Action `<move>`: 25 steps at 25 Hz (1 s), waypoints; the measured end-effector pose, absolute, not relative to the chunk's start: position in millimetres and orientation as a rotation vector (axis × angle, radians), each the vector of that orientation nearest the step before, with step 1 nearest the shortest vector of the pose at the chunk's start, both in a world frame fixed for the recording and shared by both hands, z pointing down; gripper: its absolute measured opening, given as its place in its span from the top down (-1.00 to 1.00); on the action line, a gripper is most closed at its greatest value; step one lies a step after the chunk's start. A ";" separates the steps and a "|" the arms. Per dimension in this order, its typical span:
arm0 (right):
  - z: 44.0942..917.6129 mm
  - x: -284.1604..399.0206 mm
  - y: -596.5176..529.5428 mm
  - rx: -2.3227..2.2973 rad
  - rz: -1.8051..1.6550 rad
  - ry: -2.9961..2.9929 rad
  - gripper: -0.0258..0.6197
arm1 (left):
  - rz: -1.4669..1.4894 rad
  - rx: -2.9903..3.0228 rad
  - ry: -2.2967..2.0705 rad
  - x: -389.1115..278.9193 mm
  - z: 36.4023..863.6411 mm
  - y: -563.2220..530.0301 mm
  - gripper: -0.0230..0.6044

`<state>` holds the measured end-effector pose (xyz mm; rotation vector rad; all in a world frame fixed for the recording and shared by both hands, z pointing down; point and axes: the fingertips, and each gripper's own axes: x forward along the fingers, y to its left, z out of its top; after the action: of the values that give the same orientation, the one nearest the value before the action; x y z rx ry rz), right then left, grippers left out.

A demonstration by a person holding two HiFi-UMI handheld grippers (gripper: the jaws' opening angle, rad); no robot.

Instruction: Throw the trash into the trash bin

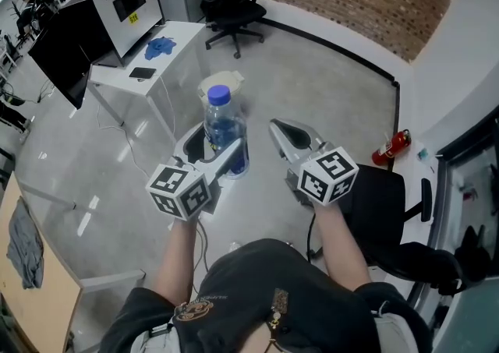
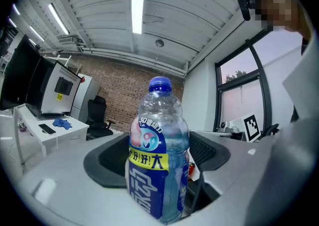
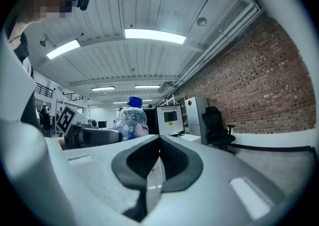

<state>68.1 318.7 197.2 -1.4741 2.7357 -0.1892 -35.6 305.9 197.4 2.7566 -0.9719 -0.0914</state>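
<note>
Clear plastic bottle with a blue cap and blue label (image 2: pixel 158 155) sits clamped between the fingers of our left gripper (image 1: pixel 212 158); it stands upright, long axis vertical, cap up. We should grip firmly and release only above the pale round container (image 1: pixel 221 83) beyond the fingertips, which we take for the bin; our right gripper (image 3: pixel 158 162) has its fingers together, empty.
</note>
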 end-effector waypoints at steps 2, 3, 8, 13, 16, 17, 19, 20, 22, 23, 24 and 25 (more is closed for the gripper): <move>198.8 59.5 316.3 -1.474 -0.195 2.735 0.91 | -0.091 2.755 -0.971 -44.4 199.0 304.0 -0.32; 199.4 54.4 315.1 -1.474 -0.196 2.734 0.91 | -0.090 2.754 -0.969 -49.5 200.1 302.8 -0.32; 207.7 27.5 310.4 -1.489 -0.220 2.728 0.91 | -0.077 2.751 -0.955 -74.8 204.9 294.8 -0.32; 224.1 6.9 303.8 -1.497 -0.279 2.744 0.91 | -0.084 2.751 -0.936 -87.5 206.0 281.2 -0.32; 226.7 5.8 296.6 -1.498 -0.290 2.753 0.91 | -0.083 2.734 -0.941 -90.6 211.2 271.7 -0.32; 226.8 8.0 293.0 -1.498 -0.290 2.752 0.91 | -0.080 2.727 -0.945 -90.3 213.9 267.7 -0.32; 227.4 15.5 283.8 -1.497 -0.290 2.747 0.91 | -0.070 2.714 -0.958 -87.3 219.5 258.7 -0.32; 228.3 19.8 278.2 -1.493 -0.292 2.744 0.91 | -0.063 2.708 -0.966 -85.1 222.4 253.7 -0.32; 231.5 28.4 264.6 -1.477 -0.297 2.741 0.91 | -0.049 2.696 -0.984 -79.4 228.0 241.6 -0.32; 233.7 32.8 256.7 -1.468 -0.303 2.740 0.91 | -0.041 2.690 -0.993 -75.7 230.9 234.5 -0.32; 236.1 37.7 248.4 -1.458 -0.311 2.739 0.91 | -0.030 2.682 -1.002 -71.4 234.2 227.5 -0.32; 238.4 43.0 239.6 -1.448 -0.321 2.738 0.91 | -0.015 2.675 -1.010 -66.7 238.1 220.5 -0.32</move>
<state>43.0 239.6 238.4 -1.4479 2.7376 -0.3210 -66.7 220.5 238.1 2.6747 -1.0103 -0.0146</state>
